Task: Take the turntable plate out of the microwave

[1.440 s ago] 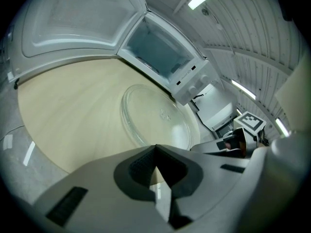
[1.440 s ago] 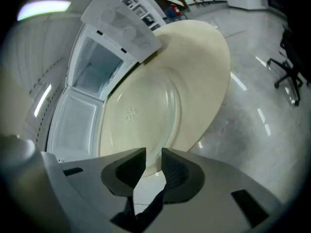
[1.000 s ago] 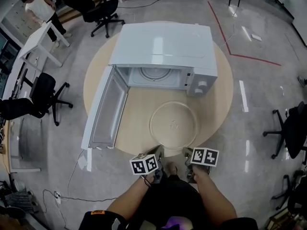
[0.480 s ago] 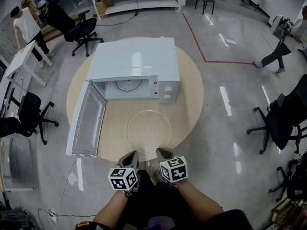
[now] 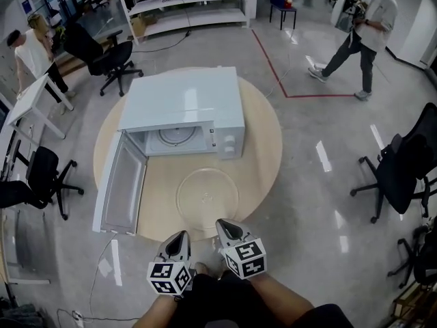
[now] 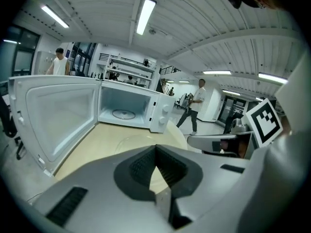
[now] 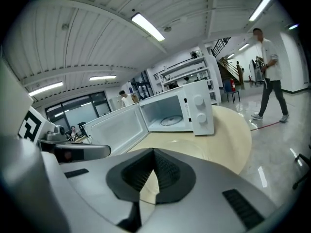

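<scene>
Head view, left gripper [image 5: 181, 236]: jaws closed tip to tip, nothing held, at the table's near edge.
Right gripper [image 5: 224, 224]: jaws also closed and empty, just beside the left one.
Turntable plate [image 5: 207, 195]: clear glass disc lying flat on the table near its near edge, outside the microwave, apart from both grippers.
Table [image 5: 263, 156]: round, pale wood.
Microwave [image 5: 181, 101]: white, toward the far edge; door [image 5: 121, 190] swung wide open at the left.
Beyond: black office chair [image 5: 403, 169] at right, person walking [image 5: 365, 29] at far right.
</scene>
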The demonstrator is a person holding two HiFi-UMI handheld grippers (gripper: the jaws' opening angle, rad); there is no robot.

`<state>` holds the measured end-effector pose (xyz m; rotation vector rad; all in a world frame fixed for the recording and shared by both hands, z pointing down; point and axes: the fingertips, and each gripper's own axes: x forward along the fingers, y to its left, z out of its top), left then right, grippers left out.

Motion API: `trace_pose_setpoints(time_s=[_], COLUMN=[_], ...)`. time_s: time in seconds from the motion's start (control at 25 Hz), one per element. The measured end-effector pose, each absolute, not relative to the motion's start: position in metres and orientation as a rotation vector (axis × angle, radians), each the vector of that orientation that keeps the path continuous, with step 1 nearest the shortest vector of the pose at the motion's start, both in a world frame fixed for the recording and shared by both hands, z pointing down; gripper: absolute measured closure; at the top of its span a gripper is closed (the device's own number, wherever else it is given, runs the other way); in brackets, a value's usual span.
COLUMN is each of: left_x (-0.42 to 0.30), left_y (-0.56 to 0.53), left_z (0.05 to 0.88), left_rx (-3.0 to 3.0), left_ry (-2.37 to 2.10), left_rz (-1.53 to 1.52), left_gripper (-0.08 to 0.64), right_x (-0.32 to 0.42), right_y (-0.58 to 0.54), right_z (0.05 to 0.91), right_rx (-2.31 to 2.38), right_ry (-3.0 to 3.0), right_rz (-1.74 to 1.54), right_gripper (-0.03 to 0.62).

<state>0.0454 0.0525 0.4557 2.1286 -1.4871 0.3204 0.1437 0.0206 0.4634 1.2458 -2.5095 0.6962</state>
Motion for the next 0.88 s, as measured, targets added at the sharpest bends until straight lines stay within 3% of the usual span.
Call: trace_pose_setpoints(time_s=[0.36,0.88], left_x=[0.036,-0.011], left_y=[0.078,0.197], left_z=[0.413,0.388], left_rx=[2.250,2.324], left_ry=[-1.516,-1.445], left_rz=[0.288,0.235], left_gripper=[0.514,0.514], right_x=[0.124,0.073], right_y=[0.051,0.174], right_z=[0.422,0.389], right_rx=[1.294,1.378], right_ry=[-2.556,-2.516], right_rz=[0.559,0.502], right_gripper=[0.575,0.575])
